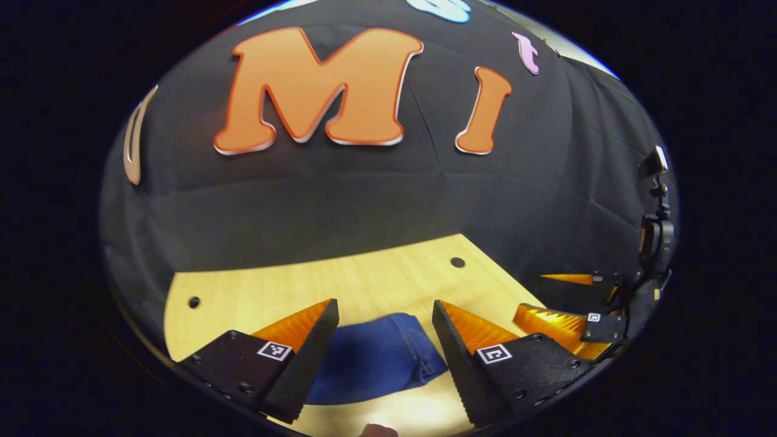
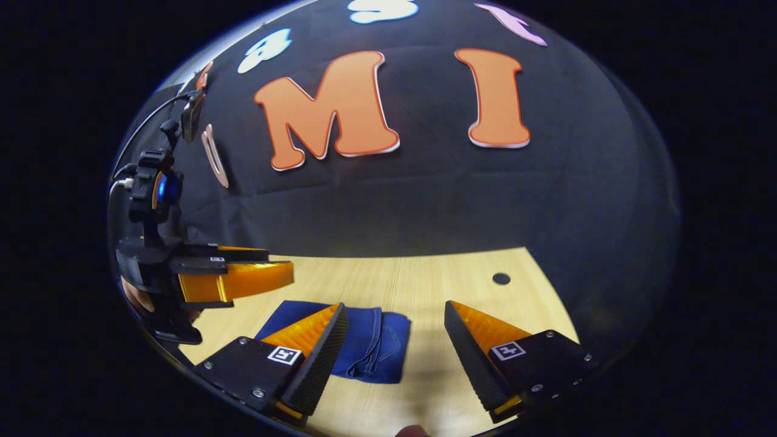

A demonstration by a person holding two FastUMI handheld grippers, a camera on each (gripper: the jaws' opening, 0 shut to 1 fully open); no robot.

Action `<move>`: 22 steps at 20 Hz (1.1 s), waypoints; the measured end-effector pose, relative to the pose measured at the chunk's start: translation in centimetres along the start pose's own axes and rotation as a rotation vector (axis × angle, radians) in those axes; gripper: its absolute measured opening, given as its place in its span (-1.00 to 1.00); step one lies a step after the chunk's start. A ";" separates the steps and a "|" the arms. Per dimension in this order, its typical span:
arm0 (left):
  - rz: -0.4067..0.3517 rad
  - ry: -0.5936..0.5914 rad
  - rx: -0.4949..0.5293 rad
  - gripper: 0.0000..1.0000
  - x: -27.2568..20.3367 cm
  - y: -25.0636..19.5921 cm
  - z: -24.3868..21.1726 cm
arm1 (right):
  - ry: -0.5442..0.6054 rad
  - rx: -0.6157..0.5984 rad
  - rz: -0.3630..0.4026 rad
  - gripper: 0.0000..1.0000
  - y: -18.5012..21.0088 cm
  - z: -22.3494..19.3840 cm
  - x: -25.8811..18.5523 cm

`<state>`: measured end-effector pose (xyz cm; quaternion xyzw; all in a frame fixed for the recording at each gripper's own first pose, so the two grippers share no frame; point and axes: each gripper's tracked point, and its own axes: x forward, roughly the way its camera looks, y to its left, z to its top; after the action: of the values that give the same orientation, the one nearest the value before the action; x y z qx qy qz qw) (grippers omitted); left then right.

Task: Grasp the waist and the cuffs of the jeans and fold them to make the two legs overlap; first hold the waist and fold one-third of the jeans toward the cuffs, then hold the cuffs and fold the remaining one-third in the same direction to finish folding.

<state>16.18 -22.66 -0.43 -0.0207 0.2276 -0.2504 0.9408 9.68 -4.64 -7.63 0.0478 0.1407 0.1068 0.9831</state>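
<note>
The blue jeans (image 1: pixel 379 358) lie folded into a compact bundle on the light wooden table (image 1: pixel 370 285). In the left gripper view my left gripper (image 1: pixel 385 312) hovers above them, open, with the bundle showing between its fingers. The right gripper (image 1: pixel 567 312) appears at the right of that view, raised above the table. In the right gripper view the jeans (image 2: pixel 370 346) lie at lower left, partly behind one finger. My right gripper (image 2: pixel 394 312) is open with nothing between its fingers. The left gripper (image 2: pixel 243 279) hangs at the left of that view, above the jeans.
The wooden table has round holes (image 1: pixel 458 262) (image 1: pixel 193 301) (image 2: pixel 501 278) near its far edge. The booth's black cloth wall (image 2: pixel 425 200) rises right behind the table. A small camera on a stand (image 1: pixel 655 200) is at the far right of the left gripper view.
</note>
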 end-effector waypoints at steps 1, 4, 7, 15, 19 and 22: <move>0.035 -0.031 0.002 0.89 -0.9 1.3 0.4 | -0.034 -0.027 -0.006 0.95 0.6 1.1 -0.4; 0.119 -0.137 0.003 0.89 -4.5 3.5 2.8 | -0.156 -0.102 -0.020 0.94 2.1 4.4 -2.4; 0.190 -0.271 0.035 0.89 -8.6 5.0 4.5 | -0.279 -0.207 -0.055 0.95 3.8 7.1 -4.2; 0.304 -0.432 0.053 1.00 -15.9 5.2 5.0 | -0.449 -0.229 0.025 0.98 10.3 9.9 -8.5; 0.383 -0.467 0.055 0.96 -18.6 6.7 3.3 | -0.445 -0.239 0.074 0.96 12.2 8.7 -9.6; 0.439 -0.508 0.083 1.00 -20.2 7.6 2.1 | -0.430 -0.201 0.081 0.96 12.5 7.5 -9.8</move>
<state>5.04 -6.44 8.72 0.0052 -0.0255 -0.0378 0.9989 0.16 4.88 3.69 -0.0230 -0.0853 0.1469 0.9852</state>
